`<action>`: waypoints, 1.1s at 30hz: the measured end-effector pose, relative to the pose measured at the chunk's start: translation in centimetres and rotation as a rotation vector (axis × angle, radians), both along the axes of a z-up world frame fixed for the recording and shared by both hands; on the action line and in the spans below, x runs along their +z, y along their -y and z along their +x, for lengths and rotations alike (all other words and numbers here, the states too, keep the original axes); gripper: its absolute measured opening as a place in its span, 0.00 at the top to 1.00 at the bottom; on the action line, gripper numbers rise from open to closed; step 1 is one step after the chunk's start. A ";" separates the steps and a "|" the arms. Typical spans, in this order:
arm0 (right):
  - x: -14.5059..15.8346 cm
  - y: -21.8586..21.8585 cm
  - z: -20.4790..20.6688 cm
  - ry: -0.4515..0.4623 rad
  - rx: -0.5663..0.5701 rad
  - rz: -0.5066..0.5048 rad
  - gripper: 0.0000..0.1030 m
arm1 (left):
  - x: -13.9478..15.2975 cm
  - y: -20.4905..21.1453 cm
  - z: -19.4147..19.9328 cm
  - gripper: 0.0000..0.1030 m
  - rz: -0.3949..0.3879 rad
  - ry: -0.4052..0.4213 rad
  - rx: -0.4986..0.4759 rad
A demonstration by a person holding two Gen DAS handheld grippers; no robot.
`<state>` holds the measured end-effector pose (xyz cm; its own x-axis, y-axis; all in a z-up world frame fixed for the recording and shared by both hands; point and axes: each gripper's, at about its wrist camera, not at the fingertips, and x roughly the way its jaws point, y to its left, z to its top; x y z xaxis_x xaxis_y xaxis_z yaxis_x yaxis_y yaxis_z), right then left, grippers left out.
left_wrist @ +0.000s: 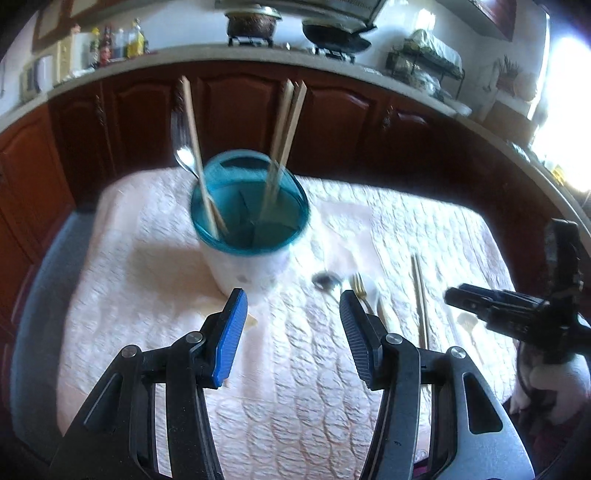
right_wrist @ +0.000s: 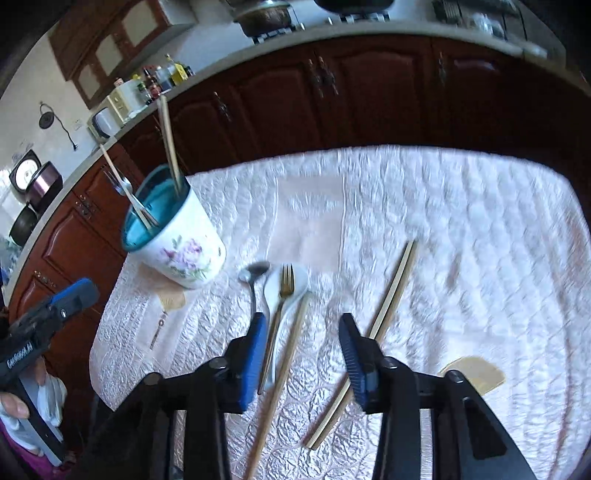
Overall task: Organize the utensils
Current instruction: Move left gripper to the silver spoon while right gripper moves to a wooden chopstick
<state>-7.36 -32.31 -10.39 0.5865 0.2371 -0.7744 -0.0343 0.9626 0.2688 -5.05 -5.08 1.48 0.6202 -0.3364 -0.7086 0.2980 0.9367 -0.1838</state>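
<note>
A white floral holder with a teal inside [left_wrist: 249, 221] [right_wrist: 177, 240] stands on the quilted table cloth [left_wrist: 295, 369]. It holds chopsticks [left_wrist: 284, 140] and a spoon [left_wrist: 184, 157]. On the cloth lie a dark spoon [right_wrist: 255, 277], a gold fork [right_wrist: 284, 291] on a white spoon [right_wrist: 280, 295], one chopstick [right_wrist: 284, 365] and a chopstick pair [right_wrist: 388, 314]. My left gripper [left_wrist: 291, 314] is open and empty just in front of the holder. My right gripper [right_wrist: 303, 339] is open and empty, above the loose utensils; it also shows in the left wrist view [left_wrist: 480, 299].
Dark wooden cabinets [right_wrist: 332, 103] and a counter with pots and bottles [left_wrist: 251, 26] run behind the table. A beige wooden piece [right_wrist: 476, 373] lies on the cloth at the right. The left gripper shows at the left edge of the right wrist view [right_wrist: 48, 321].
</note>
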 end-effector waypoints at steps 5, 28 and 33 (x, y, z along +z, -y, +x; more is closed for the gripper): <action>-2.8 -1.3 1.6 -0.063 0.047 0.038 0.72 | -2.0 1.2 0.2 0.50 0.023 -0.050 -0.023; -6.4 -1.9 2.7 -0.125 0.059 0.105 0.92 | -5.8 1.5 2.4 0.50 0.033 -0.139 -0.024; -5.3 -0.4 1.0 -0.096 0.046 0.134 0.92 | -6.7 3.6 3.3 0.50 0.017 -0.158 -0.045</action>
<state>-6.40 -31.90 -15.70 0.4974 0.3664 -0.7863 -0.0451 0.9161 0.3984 -1.73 -8.67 -5.23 0.4854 -0.3484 -0.8019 0.3088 0.9264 -0.2155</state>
